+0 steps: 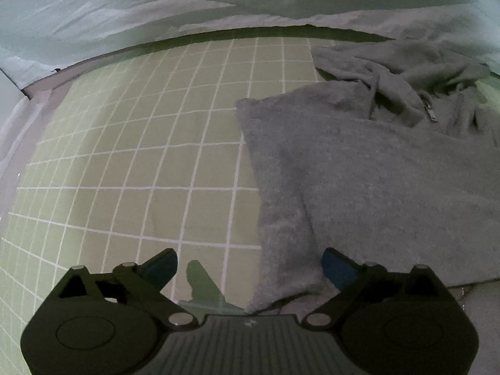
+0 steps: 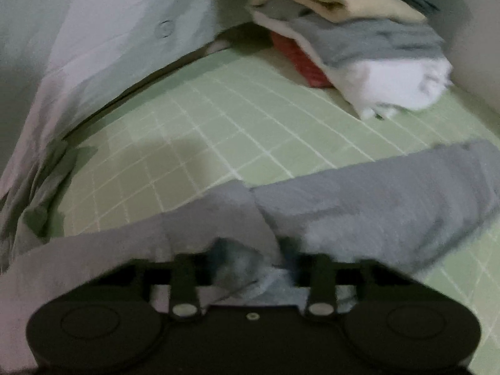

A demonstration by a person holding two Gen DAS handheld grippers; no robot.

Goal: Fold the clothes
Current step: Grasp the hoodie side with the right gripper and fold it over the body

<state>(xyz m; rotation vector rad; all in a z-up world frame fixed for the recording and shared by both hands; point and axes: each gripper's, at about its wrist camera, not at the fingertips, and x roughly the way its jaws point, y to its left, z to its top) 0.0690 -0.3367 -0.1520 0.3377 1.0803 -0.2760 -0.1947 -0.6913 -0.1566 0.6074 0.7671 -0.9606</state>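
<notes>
Hoodie [image 1: 375,168], grey and fleecy, is spread over a green mat [image 1: 140,156] ruled in white squares, and it fills the right half of the left wrist view. Its hood, a drawstring and a zipper pull [image 1: 432,115] bunch at the far right, so the long axis of the garment runs from that far end toward the camera. A straight folded edge runs down the middle of the view to a corner lying between the fingers of the left gripper [image 1: 250,265]. The jaws stand wide apart; the right finger hangs over the cloth, the left one over bare mat, and neither presses on anything. For a pinch on that corner this hand looks well placed, since the cloth lies just ahead and slightly to the right of it.

From the right wrist view, which is blurred, the same hoodie [image 2: 359,206] crosses the lower frame as a long band, left to right. The right gripper [image 2: 250,265] has its jaws drawn close, and a bunched fold of the cloth appears to be pinched between them; the blur keeps me from being sure. Beyond, at the far edge of the mat [image 2: 250,118], sits a stack of folded clothes [image 2: 359,40], well apart from the hoodie.
</notes>
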